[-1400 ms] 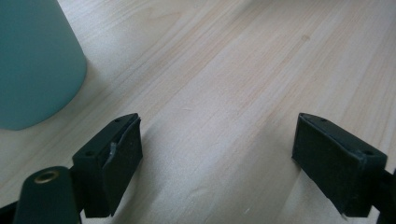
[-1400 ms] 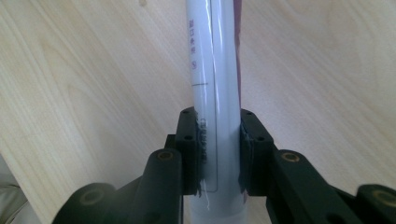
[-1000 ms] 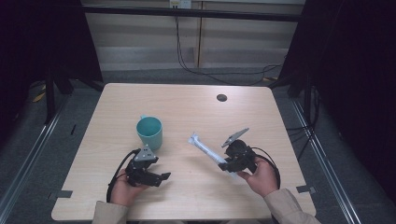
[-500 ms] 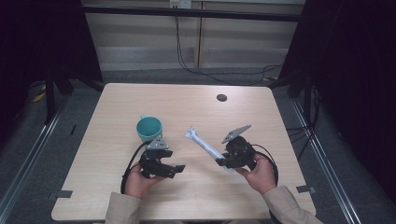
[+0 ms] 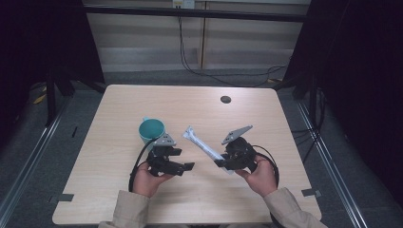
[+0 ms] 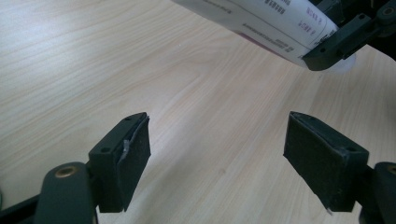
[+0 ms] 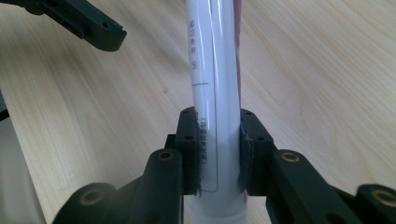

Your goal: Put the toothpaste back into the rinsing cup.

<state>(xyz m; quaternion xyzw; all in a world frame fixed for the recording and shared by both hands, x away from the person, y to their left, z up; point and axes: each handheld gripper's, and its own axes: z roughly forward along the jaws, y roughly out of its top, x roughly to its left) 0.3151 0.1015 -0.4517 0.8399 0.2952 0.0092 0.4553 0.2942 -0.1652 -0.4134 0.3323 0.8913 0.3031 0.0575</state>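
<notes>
A white tube [image 5: 202, 143] with printed text is held above the table, slanting up toward the far left. My right gripper [image 5: 222, 163] is shut on its near end; the right gripper view has both pads clamped around the tube [image 7: 216, 93]. My left gripper [image 5: 185, 166] is open near the table's front, jaws wide apart over bare wood [image 6: 217, 154]. The tube [image 6: 275, 28] crosses the top of the left gripper view, with the right gripper's jaw on it. A teal mug [image 5: 151, 130] stands upright just behind my left gripper.
A small dark round disc [image 5: 225, 99] lies at the far right of the light wooden table [image 5: 119, 109]. Dark frame posts and cables stand behind the table. Metal rails run along both sides on the floor.
My left gripper has moved right, toward the tube and the right gripper. The right gripper has shifted slightly with the tube still held.
</notes>
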